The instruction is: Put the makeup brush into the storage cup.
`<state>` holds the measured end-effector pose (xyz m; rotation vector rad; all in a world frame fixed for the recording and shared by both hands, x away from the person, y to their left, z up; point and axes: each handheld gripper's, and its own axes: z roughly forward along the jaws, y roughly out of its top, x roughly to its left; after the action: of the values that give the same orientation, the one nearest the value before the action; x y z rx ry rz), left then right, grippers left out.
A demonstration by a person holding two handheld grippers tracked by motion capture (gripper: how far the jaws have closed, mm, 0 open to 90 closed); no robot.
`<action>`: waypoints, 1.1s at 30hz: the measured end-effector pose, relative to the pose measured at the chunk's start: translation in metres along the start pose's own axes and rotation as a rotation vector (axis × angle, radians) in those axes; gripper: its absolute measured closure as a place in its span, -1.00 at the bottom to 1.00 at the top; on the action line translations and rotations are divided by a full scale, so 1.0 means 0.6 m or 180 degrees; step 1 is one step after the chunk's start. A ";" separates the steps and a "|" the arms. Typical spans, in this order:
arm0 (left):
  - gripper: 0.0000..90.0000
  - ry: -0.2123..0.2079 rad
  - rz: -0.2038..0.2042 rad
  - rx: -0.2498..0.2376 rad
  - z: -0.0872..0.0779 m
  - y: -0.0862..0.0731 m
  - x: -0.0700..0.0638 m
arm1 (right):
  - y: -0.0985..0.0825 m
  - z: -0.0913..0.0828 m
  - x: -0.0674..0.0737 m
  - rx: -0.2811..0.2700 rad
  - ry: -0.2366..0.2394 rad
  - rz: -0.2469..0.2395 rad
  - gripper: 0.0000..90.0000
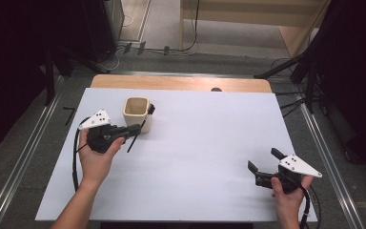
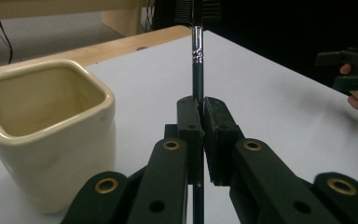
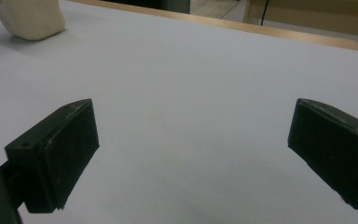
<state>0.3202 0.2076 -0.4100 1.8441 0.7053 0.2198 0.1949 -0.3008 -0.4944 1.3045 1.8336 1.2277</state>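
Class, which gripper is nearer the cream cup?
Left. The left gripper, holding a brush, is right beside the cup; the right gripper sits far across the table, jaws open.

The surface (image 1: 195, 143) is a white sheet laid over a wooden top, whose light edge (image 1: 181, 82) is exposed along the far side. Metal rails (image 1: 24, 148) run along the grey floor (image 1: 171, 59) on both sides of the surface. Black cables (image 1: 190, 28) trail across the floor (beyond the far edge), near a pale wooden frame (image 1: 252, 16).
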 end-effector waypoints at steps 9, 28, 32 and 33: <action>0.93 0.0039 -0.0015 -0.0213 -0.005 0.008 0.010 | 0.000 0.001 0.001 0.0002 0.0006 -0.0009 -0.95; 0.93 0.0118 -0.0116 -0.0654 -0.007 0.019 0.039 | -0.001 0.001 -0.001 0.0001 0.0027 0.0008 -0.98; 0.93 0.0117 -0.0165 -0.0733 -0.005 0.023 0.048 | 0.000 0.001 0.000 -0.0001 0.0042 0.0014 -0.99; 0.93 0.0119 -0.0178 -0.0749 -0.005 0.024 0.049 | 0.000 0.001 0.000 -0.0003 0.0050 0.0012 -0.99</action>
<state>0.3481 0.2233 -0.4011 1.5980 0.7241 0.2891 0.1953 -0.3004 -0.4947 1.3020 1.8422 1.2442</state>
